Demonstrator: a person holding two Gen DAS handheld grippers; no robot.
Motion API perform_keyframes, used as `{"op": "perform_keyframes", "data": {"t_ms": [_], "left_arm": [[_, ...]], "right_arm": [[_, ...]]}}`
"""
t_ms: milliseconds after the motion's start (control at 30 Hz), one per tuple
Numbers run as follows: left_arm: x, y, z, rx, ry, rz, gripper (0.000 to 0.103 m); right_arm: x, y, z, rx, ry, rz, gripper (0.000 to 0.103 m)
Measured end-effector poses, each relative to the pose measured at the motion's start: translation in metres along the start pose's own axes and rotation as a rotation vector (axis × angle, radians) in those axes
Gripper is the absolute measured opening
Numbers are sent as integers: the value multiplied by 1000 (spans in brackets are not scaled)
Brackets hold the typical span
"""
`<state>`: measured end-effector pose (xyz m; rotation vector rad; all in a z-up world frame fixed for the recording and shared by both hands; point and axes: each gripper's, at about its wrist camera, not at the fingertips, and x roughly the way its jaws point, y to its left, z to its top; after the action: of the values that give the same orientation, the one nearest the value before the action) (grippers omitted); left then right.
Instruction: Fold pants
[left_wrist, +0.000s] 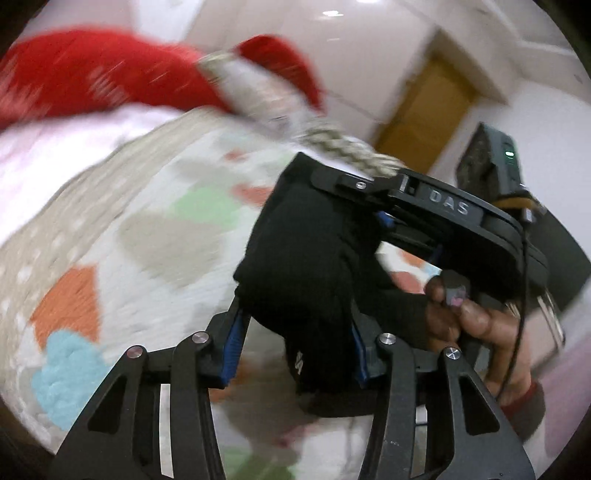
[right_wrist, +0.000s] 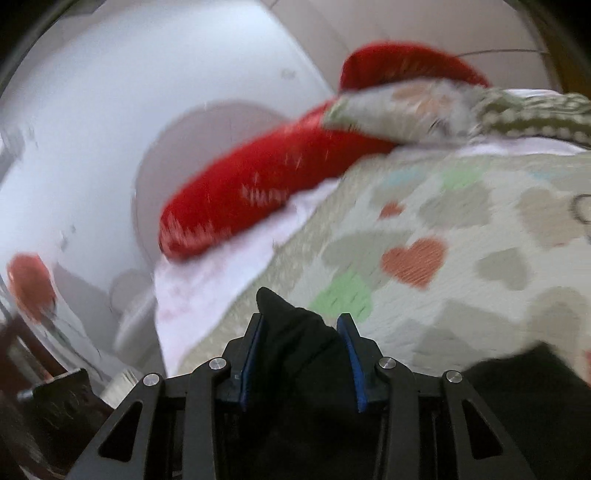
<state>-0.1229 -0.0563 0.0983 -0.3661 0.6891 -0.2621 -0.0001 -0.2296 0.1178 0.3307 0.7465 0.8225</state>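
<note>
The black pants (left_wrist: 306, 266) are bunched up above the bed. In the left wrist view my left gripper (left_wrist: 295, 350) is shut on a thick fold of them, and the cloth fills the gap between its blue pads (left_wrist: 232, 347). In the right wrist view my right gripper (right_wrist: 301, 350) is likewise shut on a fold of the pants (right_wrist: 295, 332), a peak of cloth sticking out past the pads (right_wrist: 349, 354). The right gripper's housing (left_wrist: 454, 210), held by a person's hand (left_wrist: 476, 321), sits close on the right in the left wrist view. Its fingertips are hidden in the cloth.
A pale quilt with coloured hearts (left_wrist: 147, 221) (right_wrist: 443, 240) covers the bed under both grippers. Red pillows (left_wrist: 92, 74) (right_wrist: 251, 192) lie at its far end against a white wall (right_wrist: 92, 129). A yellow door (left_wrist: 424, 118) stands beyond the bed. Both views are blurred.
</note>
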Motion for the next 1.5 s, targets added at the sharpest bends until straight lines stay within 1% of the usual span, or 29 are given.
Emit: {"op": "perform_keyframes", "data": {"t_ms": [67, 133, 200, 267, 300, 333, 367, 433, 500, 533, 567, 600, 633, 667, 733, 800, 867, 933, 1000, 1067, 1167, 1233, 1267, 1300, 1333, 1367, 1400, 1433, 1500], "left_arm": [[10, -33, -4, 82, 23, -57, 46], [28, -63, -14, 150, 78, -112, 46], [52, -90, -29, 210, 132, -173, 47], [76, -111, -45, 267, 226, -203, 50], [83, -120, -51, 296, 270, -197, 50], [84, -128, -56, 338, 275, -173, 50], [80, -133, -58, 377, 259, -159, 50], [68, -138, -57, 432, 245, -158, 50], [59, -132, -53, 431, 249, -181, 51], [54, -125, -50, 416, 246, -194, 55], [50, -118, -47, 399, 239, -196, 65], [51, -115, -45, 386, 232, -193, 71], [50, -107, -41, 369, 220, -194, 75], [47, -105, -41, 360, 215, -203, 75], [45, -106, -43, 352, 228, -237, 75], [40, -113, -51, 367, 260, -300, 75], [38, -126, -58, 412, 293, -361, 75], [29, -137, -66, 476, 283, -392, 75], [21, -142, -71, 529, 248, -374, 75], [21, -139, -72, 552, 231, -328, 75], [35, -121, -64, 488, 249, -277, 75], [45, -107, -58, 417, 256, -252, 75], [49, -100, -57, 389, 258, -252, 75], [52, -95, -56, 364, 264, -254, 75], [56, -91, -55, 339, 273, -256, 75], [55, -90, -56, 330, 273, -260, 75], [56, -92, -55, 329, 268, -258, 75], [55, -94, -53, 335, 257, -246, 75], [51, -99, -47, 345, 230, -227, 75]], "right_arm": [[-34, -15, -3, 31, -51, -42, 39], [-67, -41, -14, 91, -85, -175, 41], [-91, -65, -28, 169, -105, -300, 56], [-119, -92, -48, 278, -138, -378, 58], [-130, -101, -57, 322, -149, -376, 60], [-142, -109, -66, 365, -158, -369, 62], [-151, -114, -72, 392, -165, -365, 69], [-161, -117, -83, 416, -180, -339, 74], [-165, -118, -92, 440, -185, -293, 82], [-162, -118, -96, 456, -172, -268, 84], [-162, -123, -96, 463, -156, -249, 85], [-158, -122, -98, 467, -134, -239, 85], [-154, -123, -101, 469, -120, -240, 85], [-155, -121, -104, 472, -118, -238, 85], [-157, -122, -107, 493, -142, -207, 85], [-162, -125, -110, 530, -170, -158, 87], [-165, -125, -111, 568, -181, -111, 89], [-165, -123, -111, 568, -169, -100, 90], [-162, -118, -112, 549, -154, -118, 90], [-158, -115, -113, 541, -128, -135, 90], [-151, -107, -117, 510, -91, -167, 90], [-146, -98, -120, 447, -77, -185, 86], [-143, -90, -121, 378, -63, -236, 68], [-139, -84, -121, 327, -44, -287, 46], [-135, -79, -119, 282, -28, -326, 39], [-133, -76, -114, 260, -33, -323, 30], [-132, -74, -109, 246, -43, -306, 24], [-132, -70, -102, 217, -51, -307, 23], [-134, -52, -80, 102, -82, -359, 22]]}}
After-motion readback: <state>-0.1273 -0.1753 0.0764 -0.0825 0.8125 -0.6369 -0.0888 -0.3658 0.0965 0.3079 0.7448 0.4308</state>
